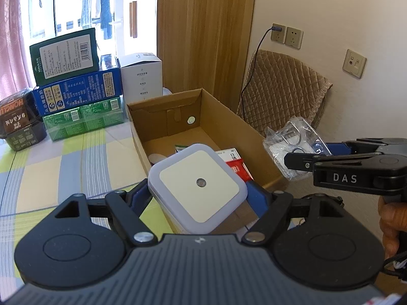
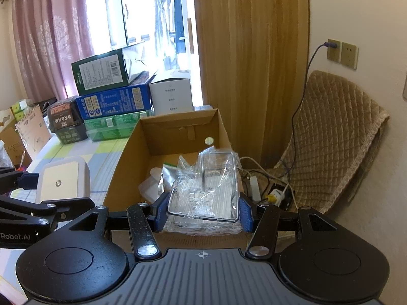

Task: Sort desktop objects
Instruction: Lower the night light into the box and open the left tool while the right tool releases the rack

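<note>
My left gripper (image 1: 198, 195) is shut on a white square night light (image 1: 198, 185) with a small round sensor, held above the near left corner of an open cardboard box (image 1: 229, 111). My right gripper (image 2: 203, 211) is shut on a clear plastic case wrapped in film (image 2: 206, 193), held over the box's near edge (image 2: 124, 157). The night light also shows at the left of the right wrist view (image 2: 63, 180). The wrapped case also shows at the right of the left wrist view (image 1: 295, 142). Inside the box lie a red and white packet (image 1: 235, 162) and a silvery pouch (image 2: 165, 178).
Stacked product boxes (image 1: 76, 86) and a white carton (image 1: 142, 76) stand behind the cardboard box on the checked tablecloth (image 1: 63, 162). A quilted brown chair (image 2: 330, 142) stands at the right, with a power strip and cables (image 2: 267, 190) and wall sockets (image 1: 286, 35).
</note>
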A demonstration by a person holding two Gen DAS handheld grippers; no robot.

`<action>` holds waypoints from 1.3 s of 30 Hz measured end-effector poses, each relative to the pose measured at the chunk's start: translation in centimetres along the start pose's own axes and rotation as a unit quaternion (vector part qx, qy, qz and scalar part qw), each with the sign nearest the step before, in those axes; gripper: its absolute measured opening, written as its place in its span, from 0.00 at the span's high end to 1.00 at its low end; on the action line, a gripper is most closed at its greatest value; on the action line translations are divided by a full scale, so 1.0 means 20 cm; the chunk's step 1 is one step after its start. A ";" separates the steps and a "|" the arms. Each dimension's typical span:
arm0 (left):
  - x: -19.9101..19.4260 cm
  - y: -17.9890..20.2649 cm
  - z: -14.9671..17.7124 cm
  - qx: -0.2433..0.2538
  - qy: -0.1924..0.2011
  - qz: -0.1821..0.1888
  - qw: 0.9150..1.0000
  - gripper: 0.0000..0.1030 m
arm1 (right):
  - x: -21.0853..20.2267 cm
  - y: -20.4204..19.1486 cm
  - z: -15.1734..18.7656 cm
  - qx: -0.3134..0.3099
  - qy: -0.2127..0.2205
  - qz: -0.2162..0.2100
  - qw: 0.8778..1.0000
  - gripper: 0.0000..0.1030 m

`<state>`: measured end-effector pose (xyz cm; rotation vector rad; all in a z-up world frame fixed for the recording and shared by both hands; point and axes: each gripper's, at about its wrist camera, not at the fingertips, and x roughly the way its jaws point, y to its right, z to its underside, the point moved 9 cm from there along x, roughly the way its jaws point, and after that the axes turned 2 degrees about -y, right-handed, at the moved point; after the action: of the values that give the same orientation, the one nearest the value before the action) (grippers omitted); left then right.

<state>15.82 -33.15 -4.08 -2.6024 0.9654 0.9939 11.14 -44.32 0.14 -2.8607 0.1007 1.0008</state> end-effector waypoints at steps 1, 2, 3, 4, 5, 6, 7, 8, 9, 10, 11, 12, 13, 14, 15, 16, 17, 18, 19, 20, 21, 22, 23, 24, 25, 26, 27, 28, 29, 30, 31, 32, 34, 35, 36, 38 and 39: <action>0.02 -0.01 -0.01 0.001 -0.001 0.000 1.000 0.27 | 0.02 0.00 -0.01 -0.001 0.000 0.000 1.000 0.50; 0.04 -0.01 -0.03 0.002 -0.002 -0.001 1.000 0.27 | 0.03 0.00 -0.03 -0.002 0.000 -0.001 1.000 0.50; 0.05 -0.02 -0.04 0.002 -0.001 -0.001 1.000 0.27 | 0.05 0.00 -0.04 -0.004 0.000 -0.001 1.000 0.50; 0.07 -0.03 -0.06 0.003 -0.002 -0.001 1.000 0.27 | 0.07 0.01 -0.06 -0.005 0.000 -0.001 1.000 0.50; 0.09 -0.04 -0.07 0.003 -0.003 0.000 1.000 0.27 | 0.10 0.01 -0.09 -0.006 -0.001 -0.003 1.000 0.50; 0.11 -0.04 -0.08 0.002 -0.003 0.001 1.000 0.27 | 0.12 0.02 -0.10 -0.006 -0.001 -0.002 1.000 0.50; 0.13 -0.05 -0.09 0.002 -0.004 0.002 1.000 0.27 | 0.14 0.02 -0.12 -0.006 -0.002 -0.002 1.000 0.50; 0.15 -0.05 -0.09 0.001 -0.006 0.004 1.000 0.27 | 0.16 0.03 -0.13 -0.004 -0.002 -0.003 1.000 0.50; 0.17 -0.06 -0.10 0.001 -0.007 0.005 1.000 0.27 | 0.18 0.03 -0.15 -0.002 -0.003 -0.004 1.000 0.50; 0.20 -0.06 -0.11 0.003 -0.009 0.007 1.000 0.27 | 0.20 0.04 -0.16 -0.001 -0.004 -0.006 1.000 0.50; 0.22 -0.06 -0.12 0.005 -0.011 0.009 1.000 0.27 | 0.22 0.04 -0.18 -0.001 -0.006 -0.007 1.000 0.50; 0.24 -0.07 -0.12 0.005 -0.012 0.010 1.000 0.27 | 0.22 0.04 -0.18 -0.001 -0.006 -0.007 1.000 0.50; 0.26 -0.07 -0.13 0.006 -0.014 0.010 1.000 0.27 | 0.25 0.04 -0.20 -0.002 -0.008 -0.011 1.000 0.50; 0.28 -0.07 -0.14 0.007 -0.015 0.010 1.000 0.27 | 0.27 0.03 -0.21 -0.005 -0.008 -0.011 1.000 0.50; 0.30 -0.07 -0.14 0.008 -0.017 0.010 1.000 0.27 | 0.28 0.03 -0.22 -0.006 -0.008 -0.011 1.000 0.50; 0.32 -0.08 -0.15 0.009 -0.018 0.010 1.000 0.27 | 0.30 0.04 -0.22 -0.006 -0.009 -0.012 1.000 0.50; 0.34 -0.08 -0.15 0.009 -0.019 0.010 1.000 0.27 | 0.31 0.04 -0.23 -0.005 -0.010 -0.012 1.000 0.50; 0.35 -0.08 -0.16 0.010 -0.021 0.011 1.000 0.27 | 0.32 0.04 -0.23 -0.004 -0.011 -0.012 1.000 0.50; 0.37 -0.09 -0.16 0.010 -0.023 0.011 1.000 0.27 | 0.33 0.04 -0.24 -0.003 -0.011 -0.013 1.000 0.50; 0.38 -0.09 -0.16 0.010 -0.025 0.012 1.000 0.27 | 0.35 0.05 -0.24 -0.002 -0.012 -0.013 1.000 0.50; 0.40 -0.09 -0.16 0.010 -0.026 0.013 1.000 0.27 | 0.36 0.05 -0.25 -0.002 -0.012 -0.013 1.000 0.50; 0.41 -0.10 -0.16 0.010 -0.028 0.013 0.999 0.27 | 0.37 0.05 -0.26 -0.002 -0.012 -0.013 1.000 0.50; 0.43 -0.10 -0.16 0.010 -0.030 0.013 0.999 0.27 | 0.37 0.06 -0.26 -0.002 -0.012 -0.011 1.000 0.50; 0.44 -0.10 -0.16 0.011 -0.031 0.013 0.999 0.27 | 0.38 0.06 -0.26 -0.001 -0.013 -0.011 1.000 0.50; 0.45 -0.10 -0.16 0.012 -0.032 0.014 0.999 0.27 | 0.39 0.06 -0.27 0.001 -0.013 -0.011 1.000 0.50; 0.47 -0.10 -0.16 0.013 -0.034 0.015 0.999 0.27 | 0.40 0.07 -0.27 0.002 -0.015 -0.012 1.000 0.50; 0.48 -0.10 -0.16 0.013 -0.035 0.015 0.999 0.27 | 0.40 0.07 -0.27 0.002 -0.015 -0.012 1.000 0.50; 0.49 -0.11 -0.16 0.013 -0.036 0.015 0.999 0.26 | 0.41 0.07 -0.27 0.001 -0.016 -0.012 1.000 0.50; 0.51 -0.11 -0.17 0.015 -0.038 0.015 0.999 0.26 | 0.42 0.07 -0.28 0.001 -0.017 -0.011 1.000 0.50; 0.53 -0.11 -0.17 0.017 -0.041 0.017 0.999 0.26 | 0.42 0.07 -0.28 0.001 -0.017 -0.012 1.000 0.50; 0.55 -0.11 -0.17 0.018 -0.043 0.017 0.999 0.25 | 0.43 0.07 -0.28 0.001 -0.018 -0.012 1.000 0.50; 0.55 -0.12 -0.18 0.019 -0.041 0.013 0.999 0.23 | 0.44 0.07 -0.28 0.000 -0.019 -0.013 1.000 0.50; 0.55 -0.14 -0.20 0.017 -0.034 0.007 0.999 0.22 | 0.45 0.06 -0.28 0.001 -0.021 -0.014 1.000 0.50; 0.55 -0.15 -0.20 0.015 -0.032 0.007 0.999 0.22 | 0.47 0.06 -0.28 0.002 -0.024 -0.015 1.000 0.50; 0.54 -0.16 -0.21 0.014 -0.029 0.008 0.999 0.22 | 0.48 0.05 -0.27 0.003 -0.026 -0.017 1.000 0.50; 0.53 -0.18 -0.21 0.013 -0.027 0.005 1.000 0.22 | 0.50 0.04 -0.27 0.004 -0.030 -0.020 0.999 0.50; 0.52 -0.19 -0.21 0.012 -0.026 0.004 1.000 0.22 | 0.51 0.03 -0.27 0.004 -0.032 -0.022 0.999 0.49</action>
<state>26.26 -37.14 -7.94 -2.5416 0.9707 1.0392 22.41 -45.92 -2.13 -2.8066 0.0354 1.0799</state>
